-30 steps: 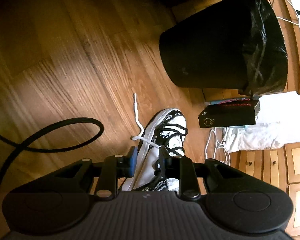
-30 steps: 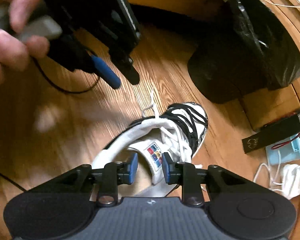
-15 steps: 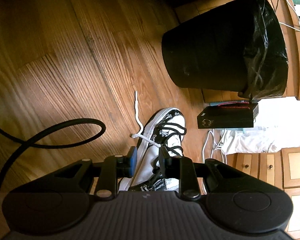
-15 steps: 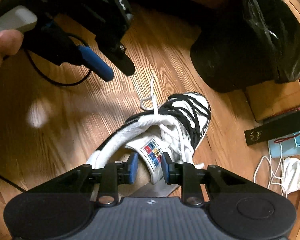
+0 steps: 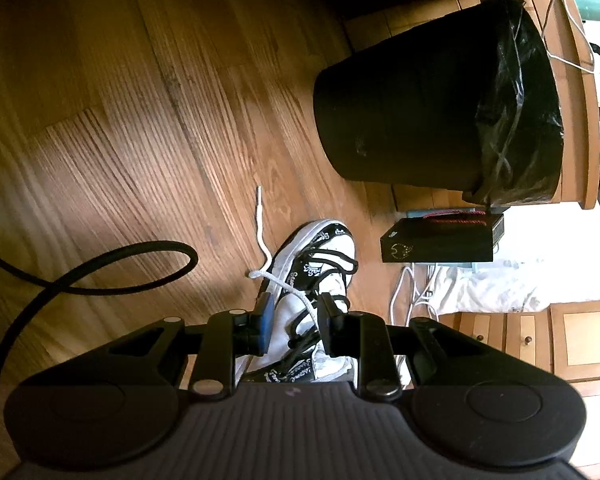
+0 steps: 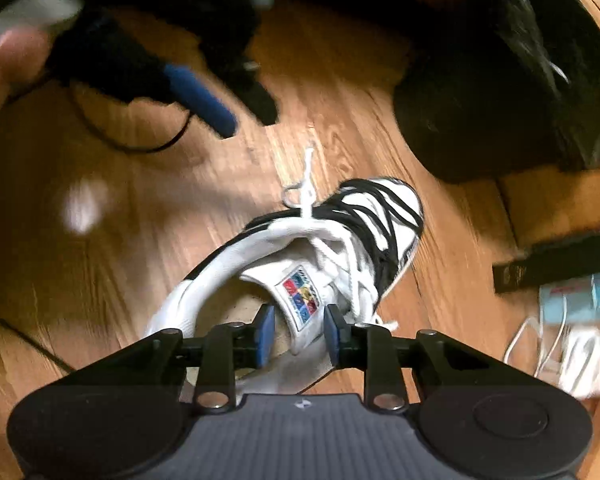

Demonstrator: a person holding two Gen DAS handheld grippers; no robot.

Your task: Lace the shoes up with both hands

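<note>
Right wrist view: right gripper point(image 6: 296, 334) jaws opening around shoe point(image 6: 300, 264) tongue, not pinching. White lace point(image 5: 262, 236) limp, light; pinch near its stiff tip. Left gripper point(image 5: 296, 320) narrow, empty.

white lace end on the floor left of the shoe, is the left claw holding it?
No: the white lace end lies loose on the wood floor beyond the left claw, whose pads are apart.
</note>
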